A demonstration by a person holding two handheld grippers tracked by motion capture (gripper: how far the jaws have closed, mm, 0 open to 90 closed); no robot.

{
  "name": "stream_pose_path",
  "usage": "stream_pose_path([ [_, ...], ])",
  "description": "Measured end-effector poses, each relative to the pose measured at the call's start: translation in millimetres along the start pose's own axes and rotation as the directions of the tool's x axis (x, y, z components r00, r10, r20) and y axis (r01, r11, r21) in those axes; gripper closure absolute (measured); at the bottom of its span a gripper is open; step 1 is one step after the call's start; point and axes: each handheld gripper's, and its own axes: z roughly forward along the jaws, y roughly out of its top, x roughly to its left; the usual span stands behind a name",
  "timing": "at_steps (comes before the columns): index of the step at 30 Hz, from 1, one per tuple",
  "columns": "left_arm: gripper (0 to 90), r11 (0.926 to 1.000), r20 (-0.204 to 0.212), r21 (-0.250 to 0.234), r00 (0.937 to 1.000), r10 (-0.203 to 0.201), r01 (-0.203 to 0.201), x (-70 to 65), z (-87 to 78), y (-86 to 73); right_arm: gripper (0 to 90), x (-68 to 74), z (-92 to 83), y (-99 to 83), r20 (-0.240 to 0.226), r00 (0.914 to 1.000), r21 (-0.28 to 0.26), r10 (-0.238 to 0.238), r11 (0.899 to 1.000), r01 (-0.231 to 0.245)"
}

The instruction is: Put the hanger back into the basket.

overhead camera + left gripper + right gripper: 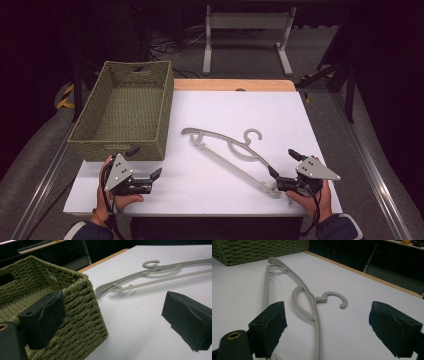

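A grey plastic hanger (214, 134) lies flat on the white table (240, 105), its hook pointing away from me. My right gripper (282, 162) stands open at the hanger's near right end. In the right gripper view the hanger (317, 322) runs up between the two spread jaws of the right gripper (329, 325), untouched by either. A green woven basket (165, 115) stands at the back left. My left gripper (145, 161) is open just in front of the basket's near right corner. In the left gripper view that gripper (112, 315) has one jaw in front of the basket (82, 315), with the hanger (155, 281) farther off.
A wooden strip (230, 85) borders the table's far edge. Beyond it stand a white frame (247, 30) and loose cables on the floor. The basket's corner (249, 250) sits at the top left of the right gripper view.
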Motion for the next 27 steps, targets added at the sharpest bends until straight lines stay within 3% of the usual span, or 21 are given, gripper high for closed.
stream_pose_path([
  [7, 5.9, 0.9998, 0.038, 0.014, 0.9992, 0.014, -0.014, -2.6, 1.4, -5.0, 18.3, -11.0, 8.7, 0.8, -0.033, 0.9966, 0.075, 0.075, 0.995, -0.073],
  [11, 5.8, 0.9997, 0.047, 0.019, 0.9987, -0.018, 0.017, 0.9, 1.1, -8.4, 20.9, -14.2, 13.9, 3.8, -0.041, 0.9958, 0.107, 0.082, 0.991, -0.077],
  [15, 5.9, 0.9998, 0.044, 0.019, 0.9990, -0.012, 0.011, 4.1, 0.7, -7.5, 30.5, -19.5, 21.6, 5.7, -0.049, 0.9954, 0.186, 0.083, 0.980, -0.072],
  [16, 5.9, 0.9997, 0.048, 0.018, 0.9987, -0.016, 0.015, 3.2, 1.9, -7.4, 33.3, -21.0, 23.8, 6.0, -0.058, 0.9945, 0.217, 0.088, 0.973, -0.073],
  [18, 5.8, 0.9997, 0.050, 0.025, 0.9987, -0.008, 0.006, 2.1, 3.5, -7.1, 36.0, -23.9, 29.4, 5.7, -0.079, 0.9929, 0.304, 0.090, 0.951, -0.062],
  [20, 5.5, 0.9996, 0.059, 0.028, 0.9982, -0.010, 0.009, 1.3, 5.1, -7.3, 40.7, -25.1, 33.6, 4.2, -0.104, 0.9900, 0.397, 0.095, 0.917, -0.046],
  [22, 5.5, 0.9992, 0.053, 0.040, 0.9986, -0.002, 0.000, 1.8, 5.1, -8.1, 44.8, -25.3, 34.4, 2.2, -0.120, 0.9874, 0.422, 0.104, 0.906, -0.044],
  [26, 5.6, 0.9990, 0.060, 0.044, 0.9982, -0.008, 0.006, 2.6, 5.4, -9.2, 50.9, -26.0, 38.6, 0.1, -0.145, 0.9820, 0.494, 0.122, 0.869, -0.035],
  [27, 5.6, 0.9989, 0.066, 0.046, 0.9977, -0.013, 0.010, 2.0, 5.4, -9.4, 53.2, -25.6, 39.5, -1.0, -0.155, 0.9790, 0.517, 0.132, 0.856, -0.034],
])
